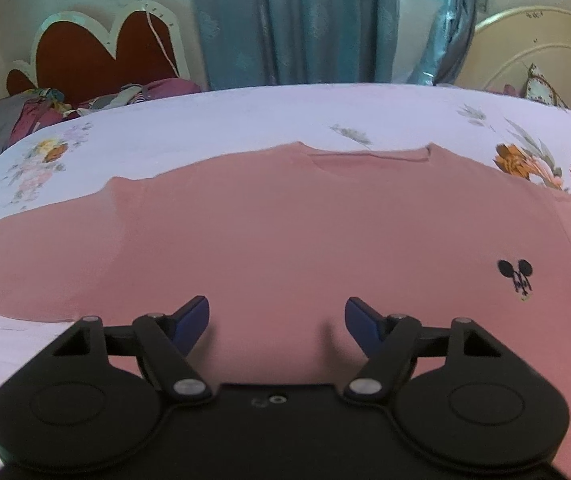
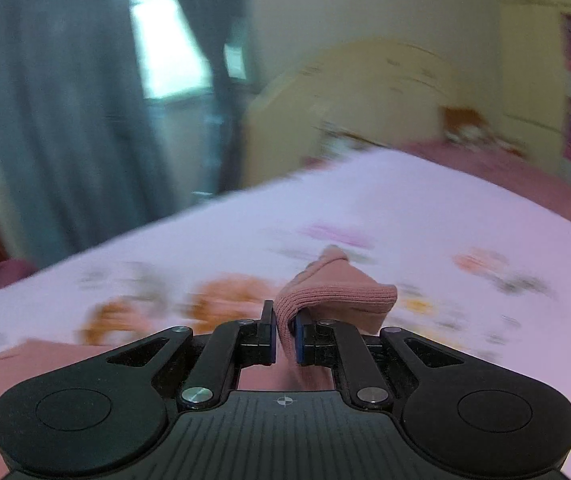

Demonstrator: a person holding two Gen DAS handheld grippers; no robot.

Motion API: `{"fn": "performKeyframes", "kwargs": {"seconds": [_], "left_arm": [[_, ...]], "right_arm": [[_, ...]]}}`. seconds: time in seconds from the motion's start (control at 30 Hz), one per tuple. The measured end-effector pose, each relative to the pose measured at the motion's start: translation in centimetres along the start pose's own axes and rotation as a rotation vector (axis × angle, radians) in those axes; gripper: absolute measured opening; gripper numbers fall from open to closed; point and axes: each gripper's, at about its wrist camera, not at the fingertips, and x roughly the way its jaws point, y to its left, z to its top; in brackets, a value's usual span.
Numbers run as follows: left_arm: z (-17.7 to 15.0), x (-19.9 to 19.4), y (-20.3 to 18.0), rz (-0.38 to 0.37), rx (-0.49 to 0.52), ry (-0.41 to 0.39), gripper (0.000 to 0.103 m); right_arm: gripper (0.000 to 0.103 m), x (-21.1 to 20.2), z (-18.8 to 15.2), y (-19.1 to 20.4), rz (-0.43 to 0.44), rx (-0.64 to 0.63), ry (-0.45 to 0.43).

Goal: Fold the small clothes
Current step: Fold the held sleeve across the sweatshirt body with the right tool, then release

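A small pink T-shirt (image 1: pixel 285 220) with a black mouse logo (image 1: pixel 516 276) lies spread flat, front up, on a floral bedsheet (image 1: pixel 225 124); its collar is at the far side. My left gripper (image 1: pixel 277 320) is open and hovers over the shirt's lower middle, holding nothing. My right gripper (image 2: pixel 284 336) is shut on a ribbed pink edge of the shirt (image 2: pixel 333 292), lifted above the bedsheet (image 2: pixel 405 208). The right wrist view is blurred by motion.
A heap of clothes (image 1: pixel 45 112) lies at the far left by a red heart-shaped headboard (image 1: pixel 97 56). Teal curtains (image 1: pixel 293 20) hang behind the bed. A cream headboard (image 1: pixel 541 52) and a pillow (image 1: pixel 541 88) are at the far right.
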Motion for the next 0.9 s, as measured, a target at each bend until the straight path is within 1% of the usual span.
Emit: {"fn": "performKeyframes", "kwargs": {"seconds": [0.13, 0.2, 0.27, 0.37, 0.47, 0.57, 0.6, 0.63, 0.67, 0.7, 0.73, 0.8, 0.87, 0.9], "left_arm": [[-0.1, 0.2, 2.3, 0.004, -0.012, -0.015, 0.074], [0.0, 0.6, 3.5, 0.003, -0.010, -0.017, 0.074], [0.1, 1.0, 4.7, 0.004, -0.015, -0.016, 0.074], [0.3, 1.6, 6.3, 0.000, -0.027, -0.011, 0.074], [0.5, 2.2, 7.5, -0.012, -0.029, -0.001, 0.074], [0.7, 2.8, 7.9, -0.051, -0.035, 0.013, 0.074], [0.8, 3.0, 7.8, -0.075, -0.037, 0.018, 0.074], [0.9, 3.2, 7.6, -0.098, -0.037, 0.023, 0.074], [0.9, 3.3, 7.2, -0.121, -0.033, 0.025, 0.075], [1.0, 3.4, 6.6, -0.145, -0.026, 0.026, 0.077], [1.0, 3.5, 5.9, -0.167, -0.016, 0.025, 0.078], [1.1, 3.6, 4.3, -0.210, 0.011, 0.019, 0.080], [1.1, 3.7, 2.5, -0.256, 0.046, 0.021, 0.080], [1.0, 3.6, 1.6, -0.275, 0.066, 0.019, 0.080]], "right_arm": [[0.008, -0.6, -0.8, 9.2, 0.176, -0.058, -0.007], [0.008, -0.6, -2.0, 13.9, 0.256, -0.079, 0.014], [0.008, -0.4, -3.9, 18.6, 0.332, -0.110, 0.055], [0.008, 0.2, -7.3, 24.1, 0.397, -0.148, 0.127], [0.008, 1.6, -11.0, 28.3, 0.428, -0.171, 0.234], [0.008, 2.1, -13.2, 30.0, 0.425, -0.192, 0.293], [0.011, 2.4, -13.5, 30.1, 0.416, -0.195, 0.319], [0.029, 2.6, -13.5, 30.0, 0.415, -0.196, 0.335], [0.045, 2.5, -13.5, 29.9, 0.429, -0.188, 0.343], [0.072, 2.2, -13.2, 29.4, 0.439, -0.179, 0.333], [0.074, 1.4, -13.2, 28.9, 0.448, -0.179, 0.310], [0.074, 0.4, -12.5, 27.7, 0.458, -0.199, 0.290], [0.074, 0.1, -11.9, 25.7, 0.420, -0.188, 0.269], [0.074, -0.2, -11.7, 24.2, 0.380, -0.185, 0.256]]}}
